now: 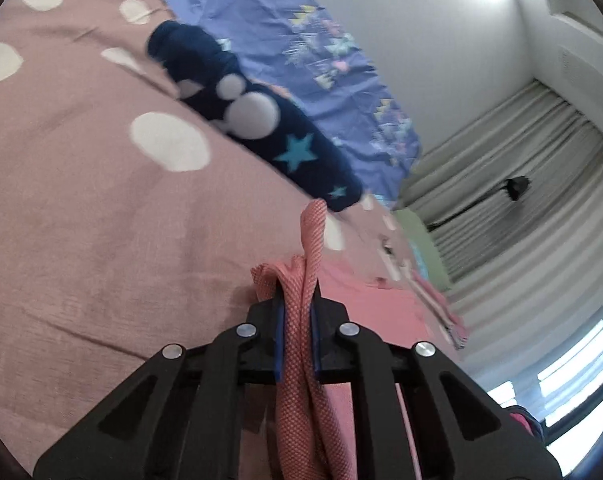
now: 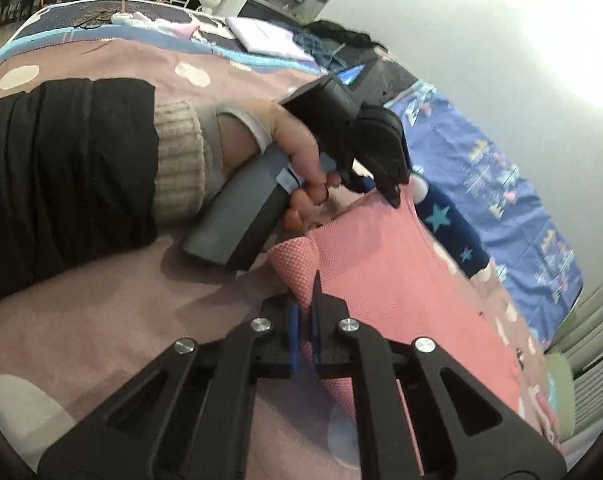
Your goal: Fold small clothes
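Pink garment (image 2: pixel 385 264) lies on the mauve dotted bed (image 1: pixel 101 216), beside a navy sock (image 1: pixel 261 120). Left claw (image 1: pixel 297 300) clamped on its bunched edge; right claw (image 2: pixel 305 304) clamped on a corner.

No readable text, labels, brands or numbers anywhere. Purple patterned sheet (image 1: pixel 301 52) and navy fleece garment (image 1: pixel 261 120) carry only shapes: triangles, stars, white dots. Nothing legible.
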Demonstrator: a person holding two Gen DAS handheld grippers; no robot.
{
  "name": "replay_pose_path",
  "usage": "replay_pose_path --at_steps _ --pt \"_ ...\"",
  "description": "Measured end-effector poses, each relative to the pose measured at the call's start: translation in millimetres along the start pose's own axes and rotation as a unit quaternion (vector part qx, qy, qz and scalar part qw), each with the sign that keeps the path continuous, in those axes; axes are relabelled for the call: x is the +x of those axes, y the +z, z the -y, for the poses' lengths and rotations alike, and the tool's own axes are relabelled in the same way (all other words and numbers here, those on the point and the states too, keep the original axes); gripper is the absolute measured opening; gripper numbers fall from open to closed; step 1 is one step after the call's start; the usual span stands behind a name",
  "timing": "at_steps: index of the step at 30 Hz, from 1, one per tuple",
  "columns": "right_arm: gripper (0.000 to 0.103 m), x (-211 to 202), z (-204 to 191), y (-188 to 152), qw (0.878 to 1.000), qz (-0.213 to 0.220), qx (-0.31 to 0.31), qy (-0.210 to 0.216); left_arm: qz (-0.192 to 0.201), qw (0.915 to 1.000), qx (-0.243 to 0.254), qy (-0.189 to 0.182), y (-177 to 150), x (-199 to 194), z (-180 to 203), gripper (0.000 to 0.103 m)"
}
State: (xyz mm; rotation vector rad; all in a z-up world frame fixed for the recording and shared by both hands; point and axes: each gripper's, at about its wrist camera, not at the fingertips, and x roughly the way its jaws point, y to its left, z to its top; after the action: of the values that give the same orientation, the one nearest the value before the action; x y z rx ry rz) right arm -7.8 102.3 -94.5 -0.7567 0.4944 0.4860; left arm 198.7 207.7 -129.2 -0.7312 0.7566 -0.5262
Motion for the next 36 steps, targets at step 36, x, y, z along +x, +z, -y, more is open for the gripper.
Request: replay_pose_path --at_steps 36 --pt "0.045 7.6 -17.3 -10.4 0.999 -0.038 -0.024 -0.030 -0.029 0.9996 0.001 0.003 -2.7 -1.4 -11.1 0.023"
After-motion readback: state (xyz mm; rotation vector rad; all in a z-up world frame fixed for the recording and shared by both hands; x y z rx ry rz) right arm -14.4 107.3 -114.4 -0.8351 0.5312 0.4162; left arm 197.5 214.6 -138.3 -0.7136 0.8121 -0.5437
